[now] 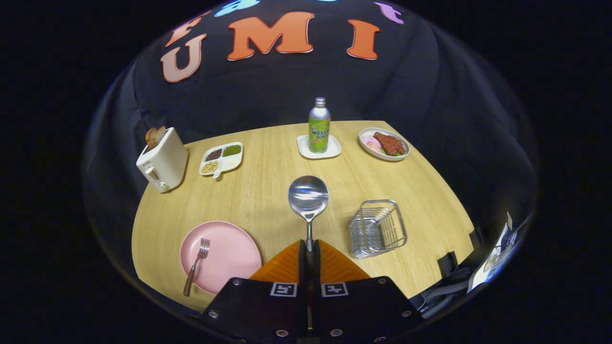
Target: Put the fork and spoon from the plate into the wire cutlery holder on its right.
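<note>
Fingers [309,248] closed on the thin handle of a shiny metal spoon [308,197], bowl pointing forward, held above the tabletop [267,186]. Fork [196,265] with brownish handle and metal tines lies on the pink plate [229,253] near the tabletop's front left corner. Wire cutlery holder [377,228], silver, stands near the front right edge, right of the fingers. Melon soda bottle [319,125] on a white coaster [306,145] at the far edge.
</note>
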`<state>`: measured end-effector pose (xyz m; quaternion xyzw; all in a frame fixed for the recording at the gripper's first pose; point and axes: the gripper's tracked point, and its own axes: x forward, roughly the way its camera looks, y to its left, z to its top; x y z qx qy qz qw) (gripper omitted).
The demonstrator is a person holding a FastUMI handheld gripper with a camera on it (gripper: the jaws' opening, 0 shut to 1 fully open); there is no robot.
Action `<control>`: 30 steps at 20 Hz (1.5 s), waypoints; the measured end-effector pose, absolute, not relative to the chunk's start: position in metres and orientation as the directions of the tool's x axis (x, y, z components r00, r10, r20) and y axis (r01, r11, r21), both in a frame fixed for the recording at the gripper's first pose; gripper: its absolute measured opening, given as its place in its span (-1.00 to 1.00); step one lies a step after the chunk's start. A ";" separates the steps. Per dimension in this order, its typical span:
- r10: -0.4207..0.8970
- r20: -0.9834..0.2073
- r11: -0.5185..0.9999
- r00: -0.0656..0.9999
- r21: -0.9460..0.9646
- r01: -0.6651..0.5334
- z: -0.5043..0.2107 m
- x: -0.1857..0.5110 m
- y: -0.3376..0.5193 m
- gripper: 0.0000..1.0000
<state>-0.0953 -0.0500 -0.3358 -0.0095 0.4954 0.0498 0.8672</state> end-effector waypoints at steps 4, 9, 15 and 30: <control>0.016 -0.890 0.995 0.455 -0.032 -0.097 -0.340 -0.091 -0.099 -0.92; -0.004 -0.929 0.990 0.370 -0.055 -0.128 -0.356 -0.088 -0.128 -0.91; -0.015 -0.964 0.978 0.265 -0.070 -0.198 -0.372 -0.092 -0.145 -0.91; 0.000 -0.966 0.970 0.257 -0.062 -0.234 -0.395 -0.051 -0.153 -0.86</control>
